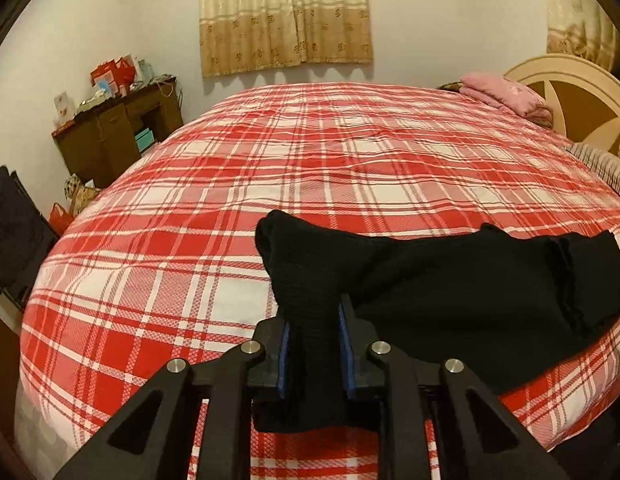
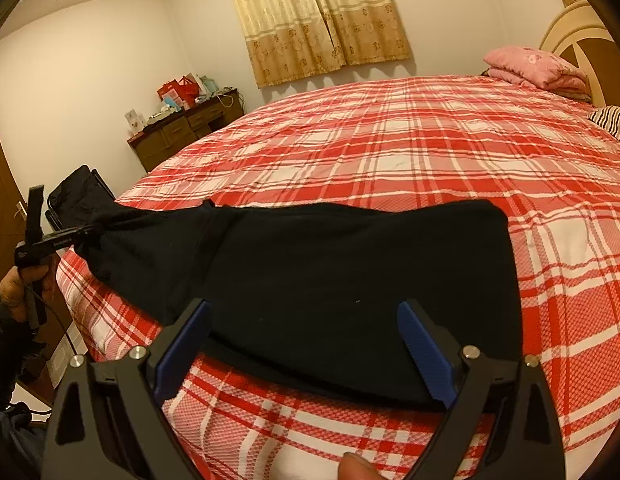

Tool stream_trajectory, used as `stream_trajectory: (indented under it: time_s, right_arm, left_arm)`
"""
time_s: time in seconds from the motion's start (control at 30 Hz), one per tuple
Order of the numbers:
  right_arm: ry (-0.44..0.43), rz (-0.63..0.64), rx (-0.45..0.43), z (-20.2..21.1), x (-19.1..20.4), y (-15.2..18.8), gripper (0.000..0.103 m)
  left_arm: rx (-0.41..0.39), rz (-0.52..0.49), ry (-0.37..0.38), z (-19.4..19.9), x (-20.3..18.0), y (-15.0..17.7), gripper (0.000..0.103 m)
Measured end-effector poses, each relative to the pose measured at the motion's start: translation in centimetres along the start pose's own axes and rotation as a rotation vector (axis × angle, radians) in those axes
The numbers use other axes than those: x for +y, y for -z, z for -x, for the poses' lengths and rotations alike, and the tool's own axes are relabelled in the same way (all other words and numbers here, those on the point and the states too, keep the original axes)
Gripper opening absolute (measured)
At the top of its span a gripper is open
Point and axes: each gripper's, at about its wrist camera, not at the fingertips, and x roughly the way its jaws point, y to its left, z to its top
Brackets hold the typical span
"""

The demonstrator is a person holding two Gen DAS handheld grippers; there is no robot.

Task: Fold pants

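Note:
Black pants [image 1: 449,280] lie along the near edge of a bed with a red and white plaid cover [image 1: 310,152]. My left gripper [image 1: 314,320] is shut on one end of the pants, and a bunched strip of black cloth stands up between its blue pads [image 1: 284,344]. In the right wrist view that gripper [image 2: 86,232] lifts the leg end off the bed's left corner. My right gripper [image 2: 306,308] stands wide open over the broad, flat end of the pants [image 2: 329,264], its pads [image 2: 423,344] not pressing the cloth.
Folded pink bedding [image 2: 537,66] and a striped pillow [image 2: 613,122] lie by the cream headboard [image 1: 581,96]. A cluttered brown dresser [image 1: 118,132] stands at the far left wall, and a black chair [image 1: 14,232] stands beside the bed. A hand [image 2: 18,284] holds the left gripper.

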Motion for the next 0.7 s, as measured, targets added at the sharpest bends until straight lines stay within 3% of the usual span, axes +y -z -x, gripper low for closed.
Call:
stream_trajectory:
  time_s: [0.47,0.7]
  right_arm:
    - [0.002,0.007,-0.024,0.9,0.0,-0.4,0.097]
    - [0.003,0.01,-0.035,1.3,-0.1,-0.7,0.097]
  left_arm:
    - [-0.024,-0.063,0.107,2.1,-5.5,-1.5,0.016]
    - [-0.026,-0.069,0.177,2.3,-7.7,-2.3,0.008]
